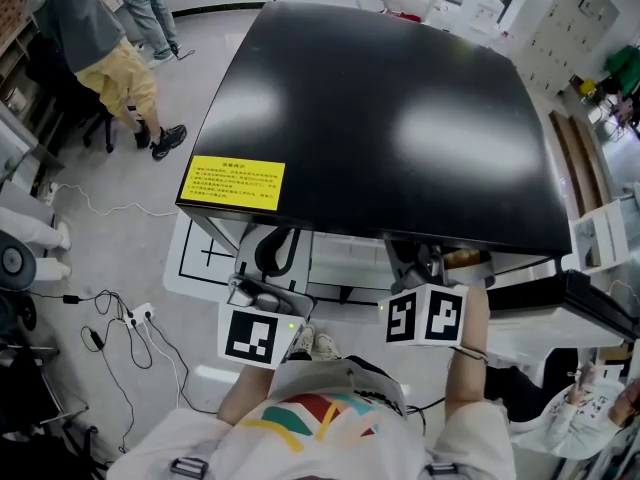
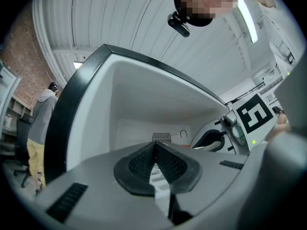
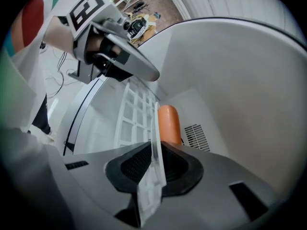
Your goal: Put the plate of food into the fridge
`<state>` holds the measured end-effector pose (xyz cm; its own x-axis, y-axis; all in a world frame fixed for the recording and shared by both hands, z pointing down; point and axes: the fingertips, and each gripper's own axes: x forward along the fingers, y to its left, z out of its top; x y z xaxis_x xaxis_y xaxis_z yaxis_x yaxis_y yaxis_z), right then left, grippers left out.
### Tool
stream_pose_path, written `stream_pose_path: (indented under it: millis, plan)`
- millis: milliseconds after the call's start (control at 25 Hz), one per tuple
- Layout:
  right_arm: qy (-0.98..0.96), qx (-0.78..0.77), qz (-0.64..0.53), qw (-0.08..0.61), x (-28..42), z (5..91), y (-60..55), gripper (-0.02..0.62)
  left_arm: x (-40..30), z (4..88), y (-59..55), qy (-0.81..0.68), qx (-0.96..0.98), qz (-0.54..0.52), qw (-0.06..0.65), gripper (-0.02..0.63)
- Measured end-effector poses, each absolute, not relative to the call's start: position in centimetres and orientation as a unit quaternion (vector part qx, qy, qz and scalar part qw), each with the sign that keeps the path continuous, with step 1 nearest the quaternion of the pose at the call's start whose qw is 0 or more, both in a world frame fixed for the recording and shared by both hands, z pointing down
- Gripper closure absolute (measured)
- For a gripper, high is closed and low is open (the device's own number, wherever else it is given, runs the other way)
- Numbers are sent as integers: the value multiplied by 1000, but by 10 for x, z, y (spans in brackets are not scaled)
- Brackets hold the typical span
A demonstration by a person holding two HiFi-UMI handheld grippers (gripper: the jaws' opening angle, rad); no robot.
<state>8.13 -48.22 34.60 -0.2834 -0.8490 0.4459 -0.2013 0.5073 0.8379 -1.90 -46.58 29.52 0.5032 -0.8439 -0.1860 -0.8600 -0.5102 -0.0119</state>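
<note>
The right gripper (image 3: 154,152) has its pads clamped on the rim of the clear plate (image 3: 156,123) (seen edge-on), inside the open fridge (image 1: 380,118). The orange food (image 3: 169,122) on the plate points lengthwise at the fridge's back-wall vent (image 3: 194,135). A wire shelf (image 3: 132,114) runs alongside. The left gripper (image 2: 154,150), jaws together and empty, faces into the fridge too.

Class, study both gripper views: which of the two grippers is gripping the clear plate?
The right gripper: its jaws pinch the rim of the clear plate, with orange food just beyond. The left gripper has its jaws together on nothing.
</note>
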Motion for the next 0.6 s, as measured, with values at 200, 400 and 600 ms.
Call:
stream_pose_path:
  millis: [200, 400, 600]
  plan:
    - [-768, 352, -304, 440, 74, 338, -480, 491, -19, 295, -466, 492, -865, 78, 51, 600]
    - [-802, 335, -272, 413, 71, 337, -475, 468, -19, 293, -467, 491, -866, 80, 50, 600]
    - [-863, 312, -207, 339, 64, 318, -470, 460, -19, 291, -466, 490, -866, 84, 49, 600]
